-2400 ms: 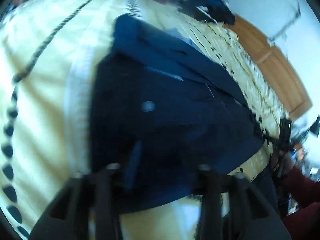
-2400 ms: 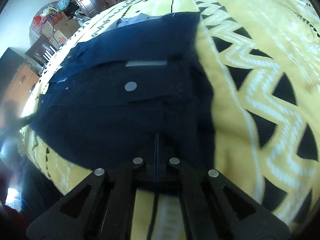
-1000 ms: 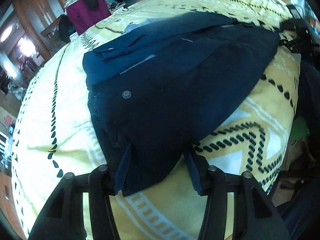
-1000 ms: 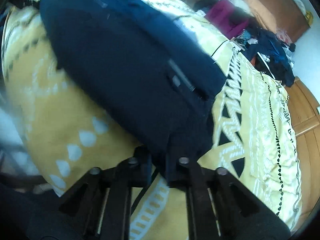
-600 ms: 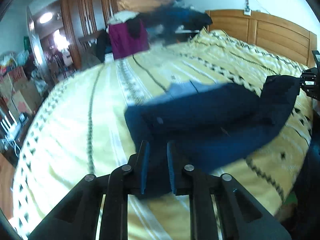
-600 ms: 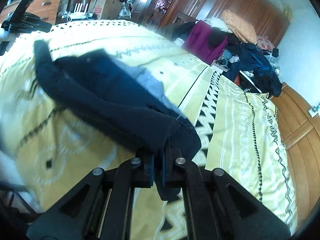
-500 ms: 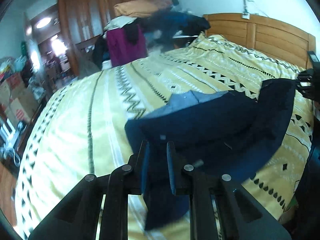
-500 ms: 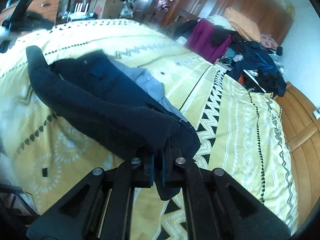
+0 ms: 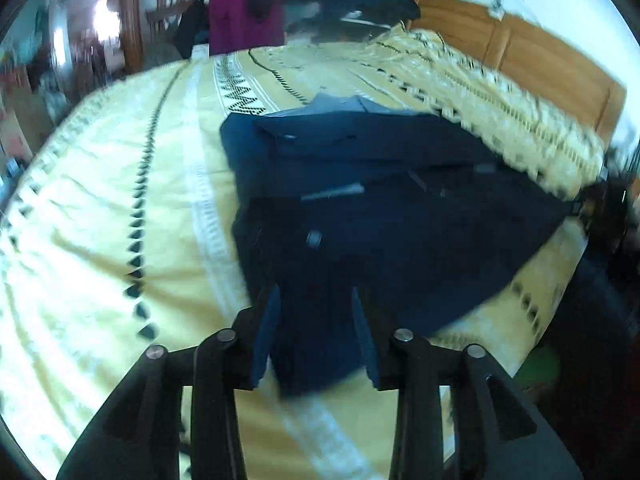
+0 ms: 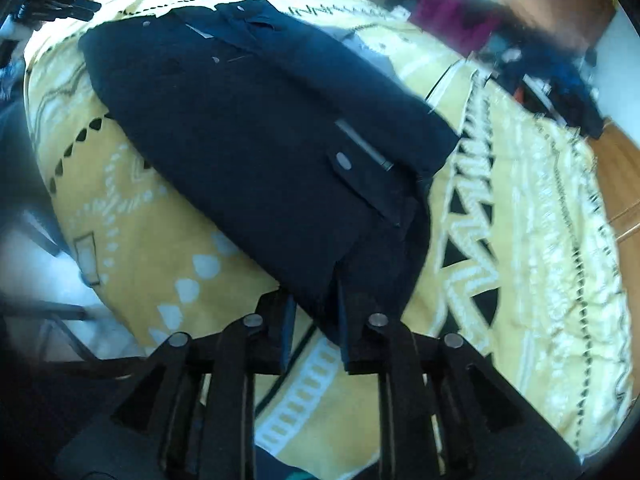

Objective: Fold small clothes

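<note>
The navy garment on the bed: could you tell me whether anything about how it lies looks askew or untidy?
Yes. The navy garment lies diagonally across the yellow patterned bedspread, not square to its stripes. A lighter grey-blue layer sticks out past its far edge, so the layers are not aligned. Its near corner lies between the open fingers of the left hand-held gripper.

Bedroom: bed [image 9: 120, 208], wooden headboard [image 9: 540, 60]
</note>
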### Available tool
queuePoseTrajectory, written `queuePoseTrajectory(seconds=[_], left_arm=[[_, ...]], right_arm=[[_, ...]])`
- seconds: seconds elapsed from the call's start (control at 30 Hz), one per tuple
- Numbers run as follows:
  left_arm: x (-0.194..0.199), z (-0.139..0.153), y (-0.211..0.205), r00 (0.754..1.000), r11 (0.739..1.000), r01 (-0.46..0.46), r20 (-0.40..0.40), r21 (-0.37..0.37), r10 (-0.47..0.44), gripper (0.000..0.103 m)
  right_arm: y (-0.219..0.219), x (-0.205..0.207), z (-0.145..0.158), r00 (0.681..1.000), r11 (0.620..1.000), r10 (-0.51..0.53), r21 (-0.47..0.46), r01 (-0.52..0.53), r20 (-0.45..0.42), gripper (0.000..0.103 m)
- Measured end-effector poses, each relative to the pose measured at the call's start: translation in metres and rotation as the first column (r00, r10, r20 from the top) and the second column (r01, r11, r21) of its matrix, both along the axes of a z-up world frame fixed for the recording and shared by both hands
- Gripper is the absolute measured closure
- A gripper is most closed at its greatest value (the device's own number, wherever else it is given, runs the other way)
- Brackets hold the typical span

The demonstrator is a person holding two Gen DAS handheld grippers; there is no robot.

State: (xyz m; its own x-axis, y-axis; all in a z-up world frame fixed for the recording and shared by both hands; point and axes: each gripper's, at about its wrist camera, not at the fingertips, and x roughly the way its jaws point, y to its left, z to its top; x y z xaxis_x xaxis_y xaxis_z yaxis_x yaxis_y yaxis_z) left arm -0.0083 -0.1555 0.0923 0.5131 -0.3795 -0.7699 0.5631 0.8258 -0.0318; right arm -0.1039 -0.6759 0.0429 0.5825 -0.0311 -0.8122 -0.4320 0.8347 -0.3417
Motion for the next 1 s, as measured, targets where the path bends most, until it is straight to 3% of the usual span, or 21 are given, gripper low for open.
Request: queuePoseTrajectory(seconds=[0.07, 0.13, 0.23, 0.3, 0.47, 0.5, 0.53, 0.6, 0.67, 0.7, 0.73, 0.83, 0.87, 1.0], left_arm=[[-0.017, -0.004, -0.007, 0.997, 0.992, 0.045, 0.055, 0.117, -0.052, 0.055], [-0.031, -0.011, -0.018, 0.984, 0.957, 0.11, 0.106, 0.27, -0.143, 0.054], [-0.041, -0.021, -0.025, 0.972, 0.927, 0.177, 0.089, 0.332, -0.218, 0.053], [-0.039, -0.029, -0.025, 0.973, 0.917, 0.179, 0.076, 0.355, -0.219, 0.053], [-0.036, -0.045, -0.009, 0.998, 0.976, 0.058, 0.011, 0.209, -0.062, 0.053], [-0.034, -0.044, -0.003, 0.999, 0.992, 0.025, -0.036, 0.126, -0.021, 0.053], [-0.029, -0.041, 0.008, 0.992, 0.998, -0.067, -0.107, 0.005, 0.067, 0.053], [-0.029, -0.037, 0.023, 0.966, 0.964, -0.196, -0.203, -0.18, 0.158, 0.051], [-0.032, -0.039, 0.034, 0.927, 0.894, -0.323, -0.296, -0.31, 0.232, 0.051], [-0.034, -0.043, 0.037, 0.902, 0.861, -0.382, -0.338, -0.336, 0.268, 0.051], [-0.037, -0.047, 0.036, 0.883, 0.844, -0.423, -0.358, -0.329, 0.303, 0.051], [-0.047, -0.057, 0.029, 0.871, 0.835, -0.455, -0.349, -0.31, 0.344, 0.049], [-0.048, -0.062, 0.032, 0.861, 0.817, -0.475, -0.367, -0.327, 0.353, 0.048], [-0.049, -0.069, 0.042, 0.819, 0.707, -0.559, -0.42, -0.434, 0.39, 0.038]], right_arm=[[0.002, -0.001, 0.002, 1.0, 0.999, 0.015, -0.029, -0.014, 0.019, 0.079], [0.006, 0.002, 0.001, 0.999, 0.998, 0.031, -0.054, -0.03, 0.027, 0.075], [0.009, -0.002, -0.001, 0.998, 0.996, 0.04, -0.081, -0.037, 0.04, 0.065], [0.01, -0.004, -0.002, 0.998, 0.996, 0.036, -0.078, -0.032, 0.046, 0.059], [0.014, -0.008, -0.004, 0.998, 0.996, 0.036, -0.088, -0.031, 0.051, 0.057], [0.013, -0.008, -0.003, 0.998, 0.996, 0.036, -0.089, -0.031, 0.053, 0.057], [0.012, -0.005, -0.003, 0.998, 0.996, 0.033, -0.088, -0.028, 0.053, 0.057], [0.008, -0.001, -0.003, 0.999, 0.998, 0.015, -0.069, -0.012, 0.05, 0.057], [0.006, 0.001, -0.003, 0.999, 0.999, -0.005, -0.045, 0.007, 0.048, 0.057], [0.005, 0.001, -0.002, 0.998, 0.999, -0.012, -0.044, 0.014, 0.056, 0.056], [0.006, -0.001, -0.002, 0.998, 0.999, -0.013, -0.045, 0.016, 0.063, 0.053], [0.006, -0.006, -0.003, 0.996, 0.998, -0.005, -0.068, 0.011, 0.085, 0.048], [0.005, -0.006, -0.003, 0.996, 0.997, -0.001, -0.076, 0.008, 0.089, 0.047], [0.007, -0.007, -0.002, 0.992, 0.996, 0.005, -0.093, 0.006, 0.124, 0.043]])
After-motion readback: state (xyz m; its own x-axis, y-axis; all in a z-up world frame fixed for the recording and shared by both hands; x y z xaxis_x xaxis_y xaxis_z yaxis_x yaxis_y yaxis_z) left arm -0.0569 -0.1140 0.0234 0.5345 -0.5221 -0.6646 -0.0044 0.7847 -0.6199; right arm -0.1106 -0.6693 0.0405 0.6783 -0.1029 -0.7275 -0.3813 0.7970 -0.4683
